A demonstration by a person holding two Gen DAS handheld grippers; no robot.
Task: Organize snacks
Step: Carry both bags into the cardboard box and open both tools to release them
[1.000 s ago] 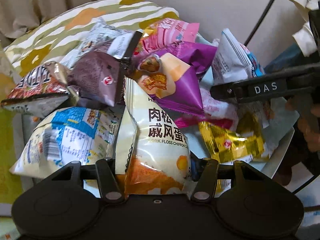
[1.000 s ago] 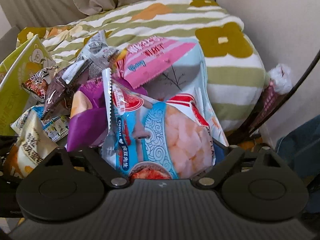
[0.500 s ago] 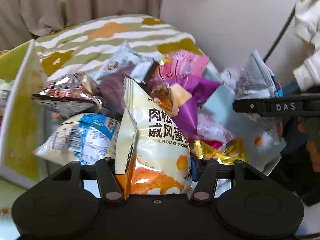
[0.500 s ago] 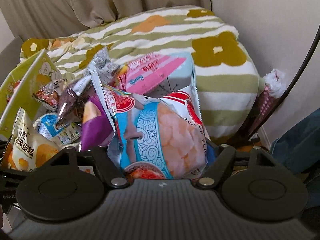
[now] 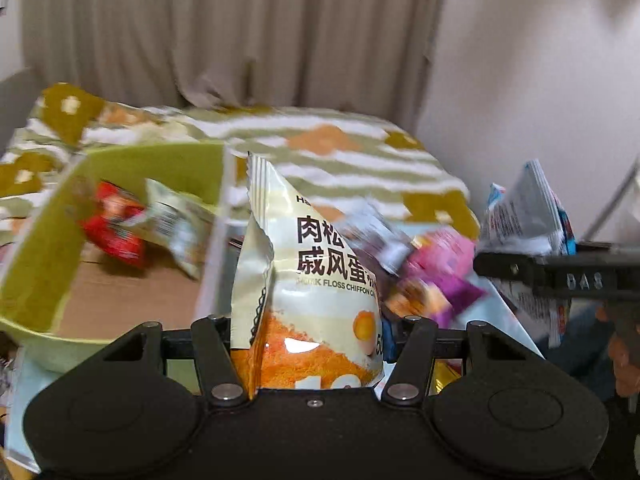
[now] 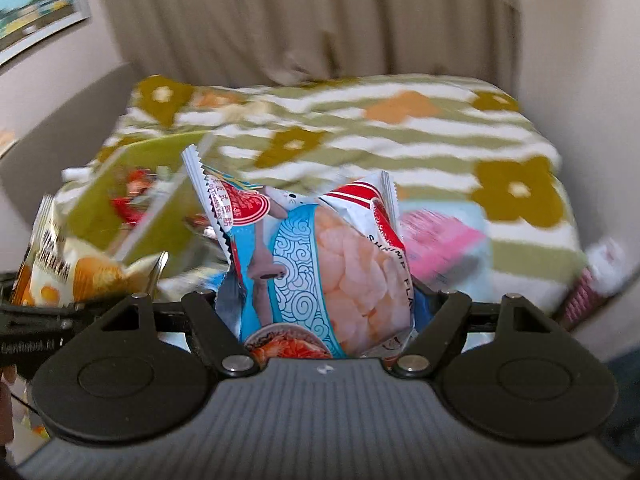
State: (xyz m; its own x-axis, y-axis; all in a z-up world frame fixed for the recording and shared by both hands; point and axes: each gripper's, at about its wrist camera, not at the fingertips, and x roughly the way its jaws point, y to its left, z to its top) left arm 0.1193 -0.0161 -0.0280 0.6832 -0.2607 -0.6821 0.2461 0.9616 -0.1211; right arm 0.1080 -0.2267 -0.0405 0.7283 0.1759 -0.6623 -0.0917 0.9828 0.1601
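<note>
My left gripper (image 5: 312,320) is shut on a cream and orange pork floss chiffon cake bag (image 5: 316,276), held upright in the air beside a green box (image 5: 44,248). The box holds a red packet (image 5: 114,228) and a pale packet (image 5: 176,224). My right gripper (image 6: 324,300) is shut on a blue and white shrimp chips bag (image 6: 332,264), also lifted. The cake bag shows at the left of the right wrist view (image 6: 68,268), and the green box (image 6: 104,200) behind it. The snack pile (image 5: 424,272) lies low at the right, blurred.
A striped flowered blanket (image 6: 400,140) covers the bed behind. Curtains (image 5: 240,32) hang at the back, a white wall (image 5: 540,80) stands at the right. A pink packet (image 6: 440,240) lies on a light blue surface. A framed picture (image 6: 36,4) hangs at the upper left.
Both grippers have risen with their bags and swung left, away from the snack pile. The green box has come into view at the left.
</note>
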